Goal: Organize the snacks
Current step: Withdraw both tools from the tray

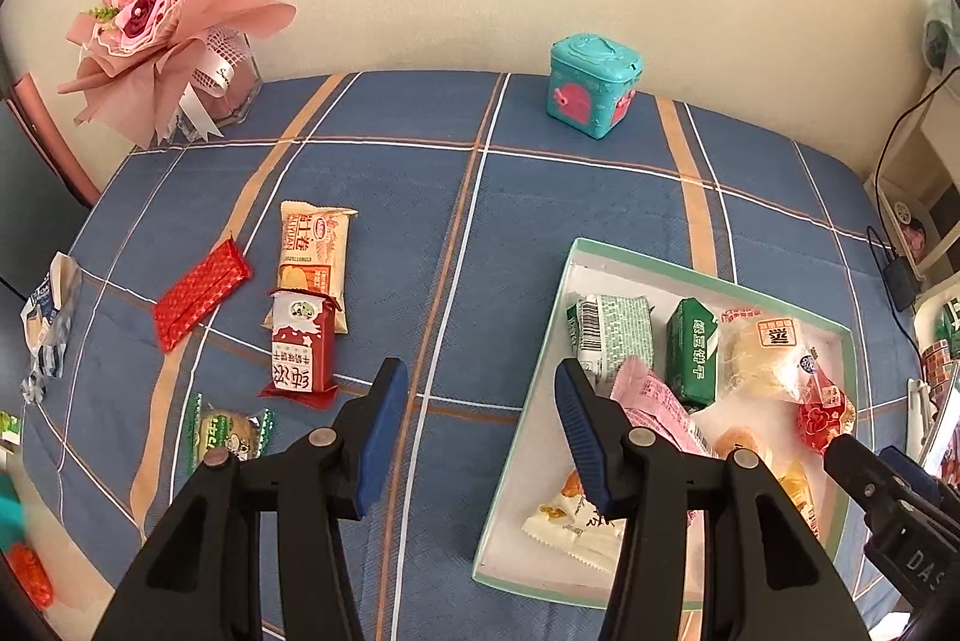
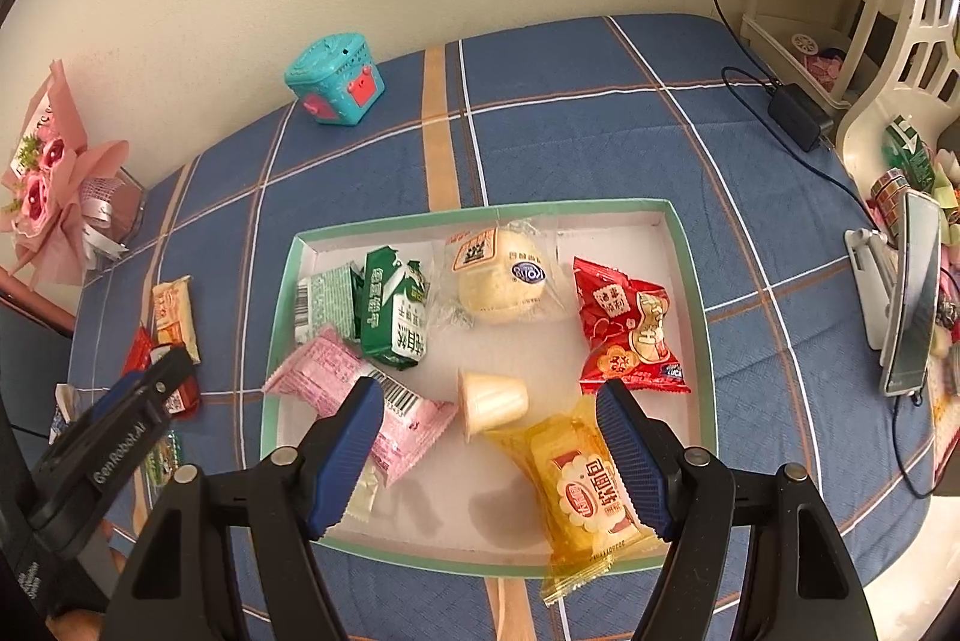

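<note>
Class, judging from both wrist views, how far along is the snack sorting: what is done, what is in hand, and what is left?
Done: several snacks lie in the green-rimmed box, including the red packet, green packet and yellow bread pack.
In hand: nothing; the left gripper and right gripper are both open and empty.
Left: the red bar, beige wafer pack and red milk-biscuit pack lie on the blue cloth.

Both my grippers are the same build: left gripper (image 1: 480, 395) and right gripper (image 2: 489, 413) have chunky black plastic arms, silver pivot screws and ribbed blue fingertip pads (image 2: 630, 455). White "GenRobot.AI" lettering runs along the left one's side.
</note>
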Demonstrator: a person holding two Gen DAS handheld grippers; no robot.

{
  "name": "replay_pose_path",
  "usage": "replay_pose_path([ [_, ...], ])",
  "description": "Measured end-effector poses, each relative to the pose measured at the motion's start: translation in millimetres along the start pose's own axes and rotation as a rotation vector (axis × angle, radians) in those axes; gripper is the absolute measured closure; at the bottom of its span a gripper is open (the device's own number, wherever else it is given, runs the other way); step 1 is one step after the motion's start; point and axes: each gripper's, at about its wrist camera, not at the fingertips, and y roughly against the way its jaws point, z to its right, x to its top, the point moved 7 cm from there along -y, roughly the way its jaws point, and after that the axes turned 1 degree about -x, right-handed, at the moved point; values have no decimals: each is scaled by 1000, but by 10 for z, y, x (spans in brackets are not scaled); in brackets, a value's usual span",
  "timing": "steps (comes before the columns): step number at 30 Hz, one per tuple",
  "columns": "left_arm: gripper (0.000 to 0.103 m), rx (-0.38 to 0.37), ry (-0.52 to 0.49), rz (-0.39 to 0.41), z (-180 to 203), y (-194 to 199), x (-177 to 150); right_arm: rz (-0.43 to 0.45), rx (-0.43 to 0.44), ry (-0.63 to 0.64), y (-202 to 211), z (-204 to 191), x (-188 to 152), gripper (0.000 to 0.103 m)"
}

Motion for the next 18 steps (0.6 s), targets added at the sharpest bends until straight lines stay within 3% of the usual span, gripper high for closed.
replay_pose_path([
  [11,49,-14,14,-11,-37,-11,5,-4,-1,3,-52,-33,3,26],
  [13,29,-22,20,-14,-39,-32,-1,-4,-2,8,-66,-45,2,19],
  [15,25,-22,31,-9,-50,-43,1,5,-9,21,-82,-60,4,2],
  [18,22,6,43,-10,-101,-75,-2,25,-9,30,-86,-72,14,0],
])
